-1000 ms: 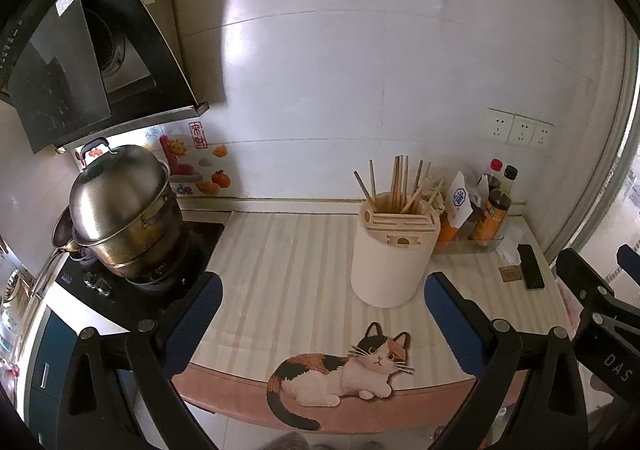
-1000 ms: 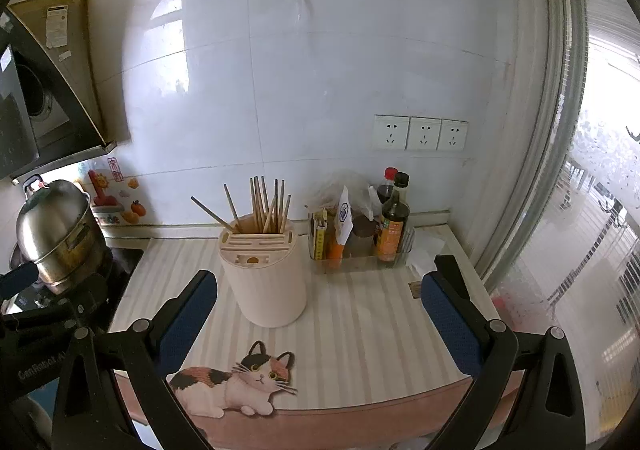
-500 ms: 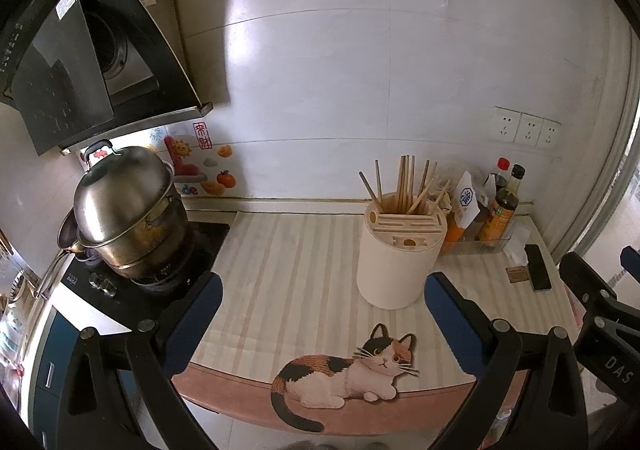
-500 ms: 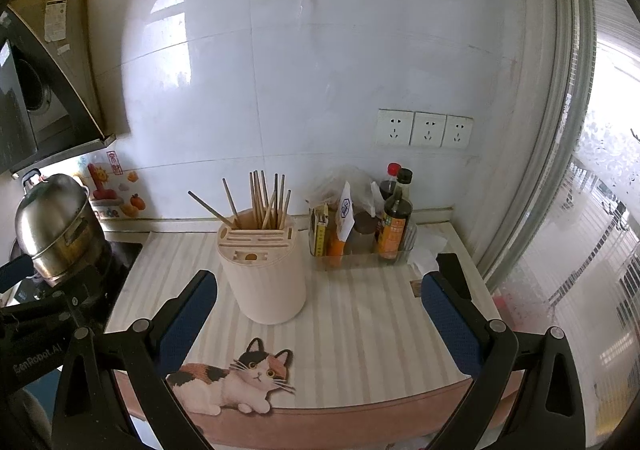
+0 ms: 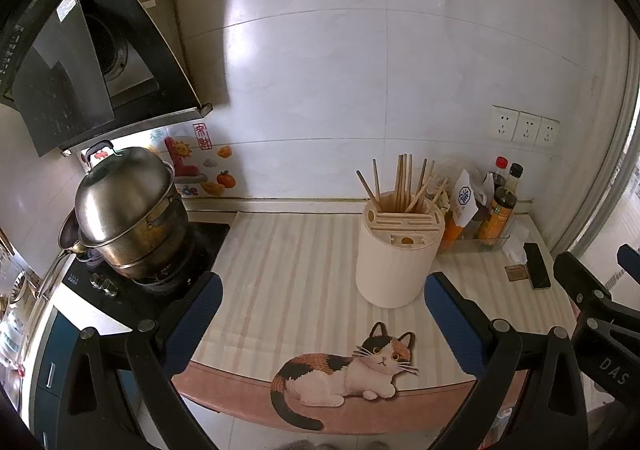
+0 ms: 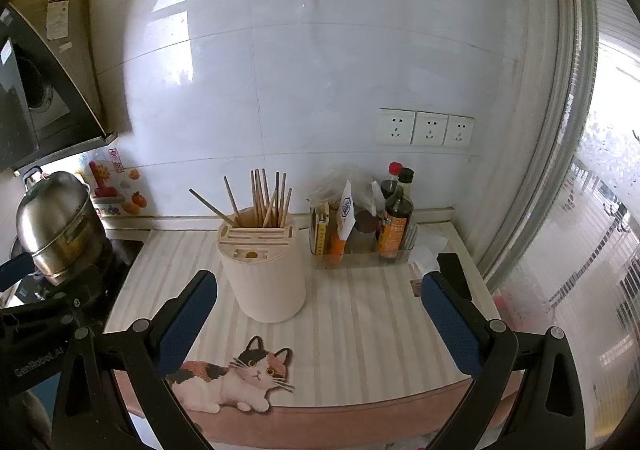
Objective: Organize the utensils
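Observation:
A cream round utensil holder (image 5: 394, 256) stands on the striped counter mat, also in the right wrist view (image 6: 264, 270). Several wooden chopsticks (image 5: 404, 186) stand upright in its back compartment, also in the right wrist view (image 6: 264, 200). My left gripper (image 5: 322, 314) is open and empty, in front of the counter's front edge, left of the holder. My right gripper (image 6: 318, 310) is open and empty, in front of the counter, with the holder between its fingers and further back.
A steel pot (image 5: 124, 210) sits on the stove at left. A clear tray of sauce bottles (image 6: 384, 226) stands by the wall at right. A black phone (image 5: 536, 264) lies near the right edge. A cat picture (image 5: 352, 370) marks the mat's front.
Both views have shifted slightly: the holder sits a little lower and further right in the left wrist view. Both grippers stay open and empty.

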`<state>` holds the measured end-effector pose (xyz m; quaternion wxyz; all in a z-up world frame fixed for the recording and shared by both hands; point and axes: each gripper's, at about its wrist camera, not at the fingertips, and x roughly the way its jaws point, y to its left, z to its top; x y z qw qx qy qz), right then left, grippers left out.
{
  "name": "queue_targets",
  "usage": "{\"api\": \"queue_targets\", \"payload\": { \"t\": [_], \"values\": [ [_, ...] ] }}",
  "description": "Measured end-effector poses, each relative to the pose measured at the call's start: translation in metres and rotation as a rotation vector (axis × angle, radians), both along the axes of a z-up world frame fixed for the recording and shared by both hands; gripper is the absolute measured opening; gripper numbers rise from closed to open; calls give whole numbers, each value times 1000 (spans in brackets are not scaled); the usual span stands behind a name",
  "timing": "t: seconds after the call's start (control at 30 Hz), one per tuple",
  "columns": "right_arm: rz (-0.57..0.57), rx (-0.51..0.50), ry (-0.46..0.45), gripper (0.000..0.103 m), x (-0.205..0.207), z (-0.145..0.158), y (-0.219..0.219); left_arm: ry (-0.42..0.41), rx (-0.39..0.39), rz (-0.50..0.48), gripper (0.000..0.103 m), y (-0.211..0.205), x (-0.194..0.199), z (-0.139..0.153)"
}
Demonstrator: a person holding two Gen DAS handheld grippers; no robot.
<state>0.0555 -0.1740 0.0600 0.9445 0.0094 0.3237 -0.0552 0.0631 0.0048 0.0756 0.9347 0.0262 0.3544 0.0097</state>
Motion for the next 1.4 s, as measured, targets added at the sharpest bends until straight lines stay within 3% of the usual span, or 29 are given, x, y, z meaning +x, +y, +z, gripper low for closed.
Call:
{"api": "queue_targets", "payload": {
  "t": [1.4],
  "values": [
    [22, -18, -17, 103, -1, 10, -4, -12, 2, 13, 103, -1, 1, 10]
  ]
}}
